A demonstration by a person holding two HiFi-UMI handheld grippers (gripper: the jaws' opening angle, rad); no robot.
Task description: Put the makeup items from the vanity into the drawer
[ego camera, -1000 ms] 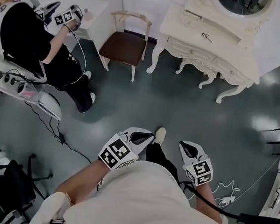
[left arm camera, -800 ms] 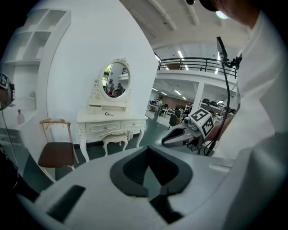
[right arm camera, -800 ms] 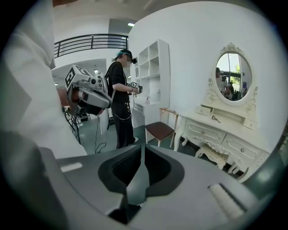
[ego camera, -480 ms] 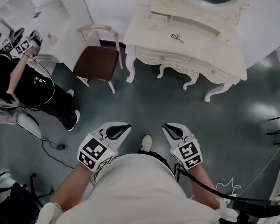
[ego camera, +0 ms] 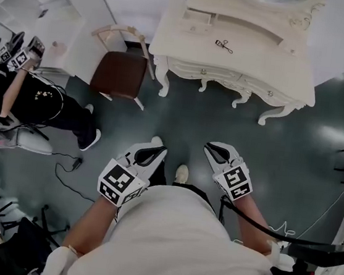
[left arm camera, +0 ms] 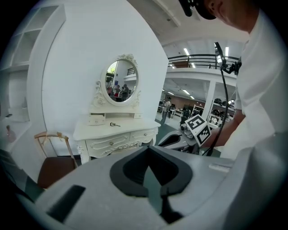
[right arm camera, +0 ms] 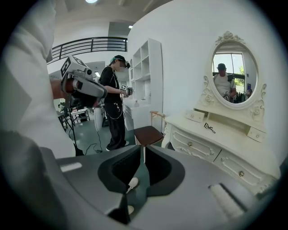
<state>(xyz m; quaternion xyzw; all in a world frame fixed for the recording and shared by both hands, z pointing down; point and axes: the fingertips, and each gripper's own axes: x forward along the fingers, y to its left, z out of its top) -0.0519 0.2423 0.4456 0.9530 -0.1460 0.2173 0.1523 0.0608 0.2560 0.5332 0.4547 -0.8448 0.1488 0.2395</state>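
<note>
Head view: the eyelash curler [ego camera: 224, 45] lies slantwise on the vanity [ego camera: 255, 66], well ahead and in line with the right gripper [ego camera: 213, 149], which is the nearer one. Left gripper [left arm camera: 147, 150] view: jaws together and empty, with the curler far off to the upper left. Right gripper view: jaws closed on nothing, with the curler far off to the right.

Bright, even indoor light fills all three views. Ceiling strip lights [left arm camera: 186, 51] burn white in the left gripper view, and the glossy floor [ego camera: 337, 136] carries pale glare patches in the head view. Shadows under the vanity [ego camera: 250, 59] are soft. Both gripper views bow strongly and go black at the corners. The left gripper [left arm camera: 148, 146] and right gripper [right arm camera: 143, 146] look soft close to the lens, while the room beyond is sharp. The mirror [right arm camera: 228, 74] glows with reflected daylight.
</note>
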